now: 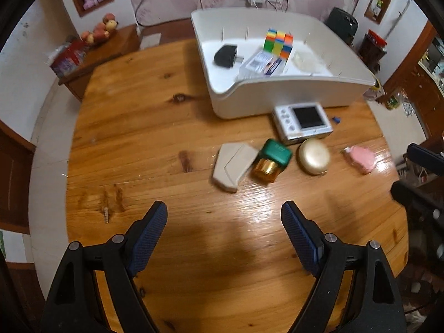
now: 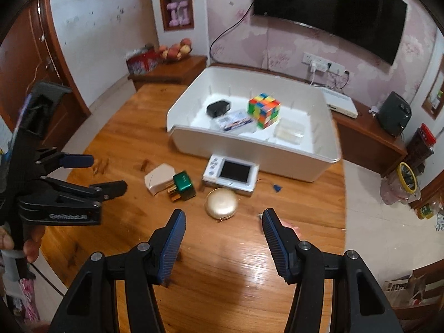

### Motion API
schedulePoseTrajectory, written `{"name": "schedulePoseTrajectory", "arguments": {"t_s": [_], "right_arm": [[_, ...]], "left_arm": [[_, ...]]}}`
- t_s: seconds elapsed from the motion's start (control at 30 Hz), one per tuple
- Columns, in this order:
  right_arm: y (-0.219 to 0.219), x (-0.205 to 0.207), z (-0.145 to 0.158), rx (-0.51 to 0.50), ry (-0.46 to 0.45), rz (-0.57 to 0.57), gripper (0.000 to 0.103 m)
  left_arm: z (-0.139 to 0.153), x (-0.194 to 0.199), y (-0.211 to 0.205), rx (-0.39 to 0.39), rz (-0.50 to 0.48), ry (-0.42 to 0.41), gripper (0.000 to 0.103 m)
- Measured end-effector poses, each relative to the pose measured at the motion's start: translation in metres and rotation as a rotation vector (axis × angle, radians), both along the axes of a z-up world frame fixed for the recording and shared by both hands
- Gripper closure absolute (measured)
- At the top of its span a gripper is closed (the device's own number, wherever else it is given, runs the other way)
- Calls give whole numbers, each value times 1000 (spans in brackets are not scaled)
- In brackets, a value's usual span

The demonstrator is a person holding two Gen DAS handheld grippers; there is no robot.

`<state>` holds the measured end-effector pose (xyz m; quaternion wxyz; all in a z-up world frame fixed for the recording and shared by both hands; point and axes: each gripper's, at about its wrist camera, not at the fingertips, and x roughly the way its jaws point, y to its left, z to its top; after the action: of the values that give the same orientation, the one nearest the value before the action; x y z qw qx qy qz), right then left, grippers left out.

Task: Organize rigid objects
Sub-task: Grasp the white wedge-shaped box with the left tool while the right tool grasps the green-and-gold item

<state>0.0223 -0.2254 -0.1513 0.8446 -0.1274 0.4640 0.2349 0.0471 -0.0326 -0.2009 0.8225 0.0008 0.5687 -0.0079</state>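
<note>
1. Left wrist view: left claw [image 1: 224,219] released, jaws wide apart, nothing between them, only bare desk [image 1: 133,127] under them.
2. Right wrist view: right claw [image 2: 224,223] released too, jaws apart and empty; the right finger covers part of the pink item [image 2: 290,226].
3. White bin [image 1: 277,94] sits at the far side of the desk. Inside – cube [image 1: 278,43], black adapter [image 1: 226,55], clear packet [image 1: 262,65], clear box [image 1: 308,61].
4. Loose items lie on the desk in front of the bin, in a rough row:
   - camera [image 1: 304,123], screen up, just beside the bin's front wall
   - beige case [image 1: 233,166], touching the green-capped bottle [image 1: 270,162]
   - gold compact [image 1: 314,156], near the camera, apart from the bottle
   - pink item, off to the right near the desk edge
   - small blue bit [image 1: 336,119] right of the camera – too small to tell what it is
5. Right wrist view also shows the left claw at the left edge, over the desk, with a hand [image 2: 30,244] on its grip.
6. Both views are motion-blurred in places.
</note>
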Motion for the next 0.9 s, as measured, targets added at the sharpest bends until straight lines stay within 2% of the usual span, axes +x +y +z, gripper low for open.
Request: {"name": "schedulePoseTrajectory", "arguments": {"t_s": [0.33, 0.53, 0.73, 0.9], "right_arm": [[72, 12, -65, -100, -12, 173, 45], [102, 21, -96, -167, -46, 263, 45], [116, 32, -108, -188, -107, 297, 43], [120, 39, -114, -194, -99, 317, 43]], "left_arm": [[-37, 18, 33, -56, -6, 42, 17], [-47, 22, 40, -86, -27, 53, 17], [-52, 28, 47, -105, -32, 58, 17], [-50, 34, 51, -124, -34, 47, 17]]}}
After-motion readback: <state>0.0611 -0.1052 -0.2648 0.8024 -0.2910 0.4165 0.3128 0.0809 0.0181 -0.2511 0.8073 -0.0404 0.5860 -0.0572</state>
